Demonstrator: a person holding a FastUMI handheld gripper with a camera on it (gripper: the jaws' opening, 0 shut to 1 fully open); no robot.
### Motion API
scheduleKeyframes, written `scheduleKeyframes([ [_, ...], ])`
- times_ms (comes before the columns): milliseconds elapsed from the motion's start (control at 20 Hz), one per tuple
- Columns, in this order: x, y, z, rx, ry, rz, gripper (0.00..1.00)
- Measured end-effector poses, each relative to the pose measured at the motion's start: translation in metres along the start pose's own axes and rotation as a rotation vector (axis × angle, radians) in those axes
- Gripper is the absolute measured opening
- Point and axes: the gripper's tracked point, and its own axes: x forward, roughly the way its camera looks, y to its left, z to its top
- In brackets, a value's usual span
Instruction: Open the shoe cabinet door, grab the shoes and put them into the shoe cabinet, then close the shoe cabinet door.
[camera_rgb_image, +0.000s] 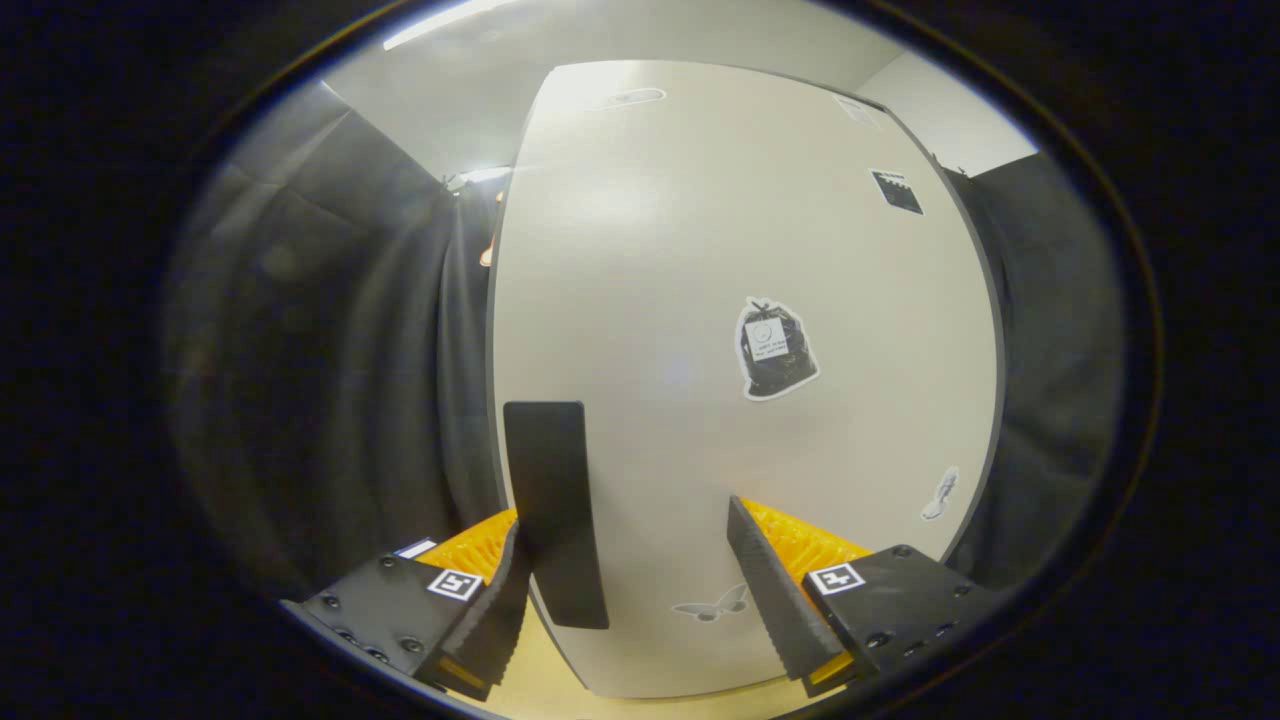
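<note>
Gripper (640, 580) fingers spread apart w/ nothing clamped, shoe cabinet door (740, 330) filling frame center right ahead & shut-looking, its dark vertical handle (555, 510) at lower center-left just inside the left finger, stickers scattered across door's right side.

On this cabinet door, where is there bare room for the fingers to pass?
Bare: the door face above the handle, left of the bag sticker. Also between handle and right finger. Crowded: the handle beside the left finger; gripper open.
</note>
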Motion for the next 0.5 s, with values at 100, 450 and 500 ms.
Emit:
scheduleKeyframes([
  [100,0.0006,0.0003,-0.0011,-0.001,0.001,-0.003,1.00],
  [450,0.0058,-0.0003,-0.0050,-0.001,0.003,-0.019,1.00],
  [500,0.0064,-0.0001,-0.0054,-0.002,0.004,-0.022,1.00],
])
